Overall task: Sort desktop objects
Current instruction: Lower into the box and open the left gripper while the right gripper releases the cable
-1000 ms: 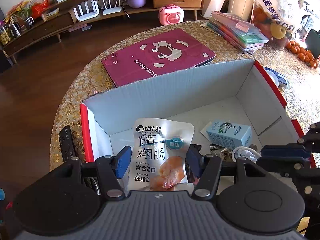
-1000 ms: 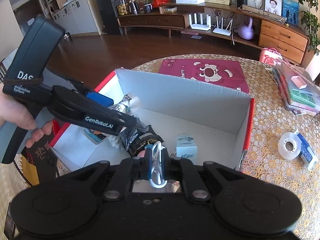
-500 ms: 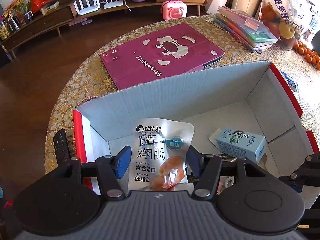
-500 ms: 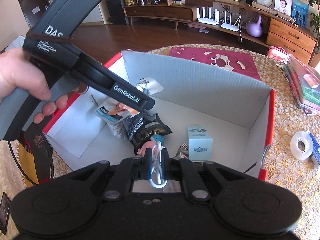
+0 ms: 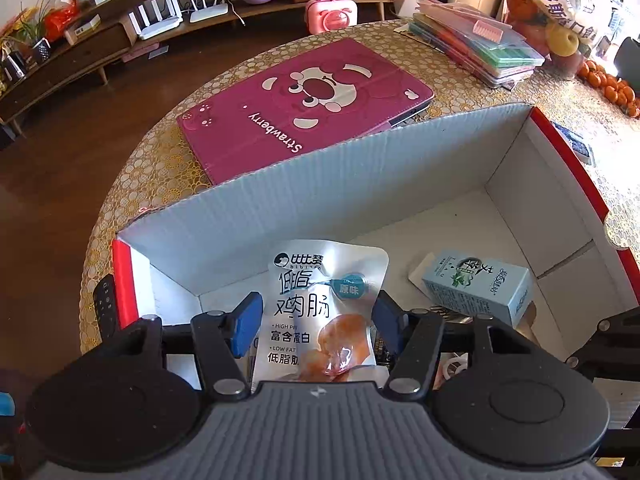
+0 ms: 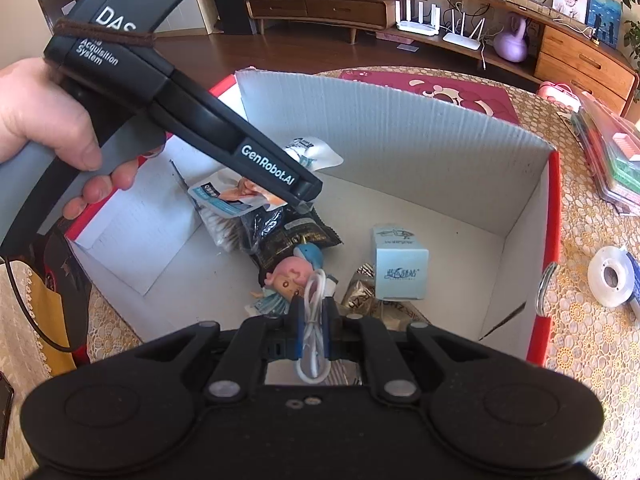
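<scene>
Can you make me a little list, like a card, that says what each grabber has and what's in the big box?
left hand-held gripper: shut on snack pouch, over the box
right hand-held gripper: shut on white cable, over the box
box: open, red outside, on the table
inside box: pale blue carton, doll, dark snack bag
outside box: pink tablet case, tape roll

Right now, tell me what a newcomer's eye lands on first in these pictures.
The silver chicken-sausage snack pouch stands out first, held between the left tool's blue pads above the red-edged white cardboard box. Next comes the white coiled cable pinched in the right tool over a small cartoon doll figure in the box. Behind the box on the table lies a magenta bear-print tablet case.
</scene>
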### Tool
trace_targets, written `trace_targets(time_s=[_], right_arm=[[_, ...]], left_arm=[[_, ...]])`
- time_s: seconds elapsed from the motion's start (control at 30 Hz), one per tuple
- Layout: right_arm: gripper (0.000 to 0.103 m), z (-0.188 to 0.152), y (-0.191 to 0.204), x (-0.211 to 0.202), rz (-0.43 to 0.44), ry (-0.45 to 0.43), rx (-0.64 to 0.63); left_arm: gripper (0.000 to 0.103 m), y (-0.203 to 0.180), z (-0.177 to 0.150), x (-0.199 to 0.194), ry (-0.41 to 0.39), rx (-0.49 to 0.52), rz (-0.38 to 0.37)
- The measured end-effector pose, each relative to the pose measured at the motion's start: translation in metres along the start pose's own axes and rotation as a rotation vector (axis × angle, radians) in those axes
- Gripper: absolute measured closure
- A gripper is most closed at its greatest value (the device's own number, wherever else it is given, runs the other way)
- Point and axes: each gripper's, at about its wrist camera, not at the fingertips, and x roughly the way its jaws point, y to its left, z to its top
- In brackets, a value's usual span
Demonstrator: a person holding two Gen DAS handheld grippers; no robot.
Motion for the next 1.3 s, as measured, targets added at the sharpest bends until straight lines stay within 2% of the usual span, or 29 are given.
trace_targets(time_s=[0.23,0.43,0.5,0.6,0.67,0.77,1.2,1.3], right_arm=[[0.094,-0.001,-0.004,0.0,0.005,-0.001,0.008],[0.083,-0.002,-0.006,-0.006,0.0,-0.017,0.005],[0.082,-0.002,-0.007,-0.009,0.002,-0.024,0.007],[0.072,-0.002,-0.008,-0.014,0.008,-0.033,0.01],[0.065,-0.003,-0.009,-0.018,0.008,-0.041,0.01],[0.062,-0.004,-0.01,-0.023,0.015,-0.049,0.022],[0.056,-0.006,-0.012,-0.056,0.015,-0.101,0.033],[0.048,-0.008,-0.013,-0.066,0.004,-0.121,0.037]], left_arm=[[0.044,-0.002,-0.001,0.011,0.028,0.013,0.004],[0.045,-0.004,-0.004,0.02,0.063,0.018,-0.01],[0.045,-0.005,-0.005,0.021,0.066,0.014,-0.012],[0.045,-0.008,-0.006,0.021,0.073,0.019,-0.012],[0.043,-0.009,-0.005,0.019,0.075,0.018,-0.001],[0.037,-0.008,-0.005,0.014,0.07,0.011,0.006],[0.035,-0.015,-0.005,-0.023,0.041,0.007,0.008],[0.035,-0.017,-0.006,-0.033,0.032,0.005,0.01]])
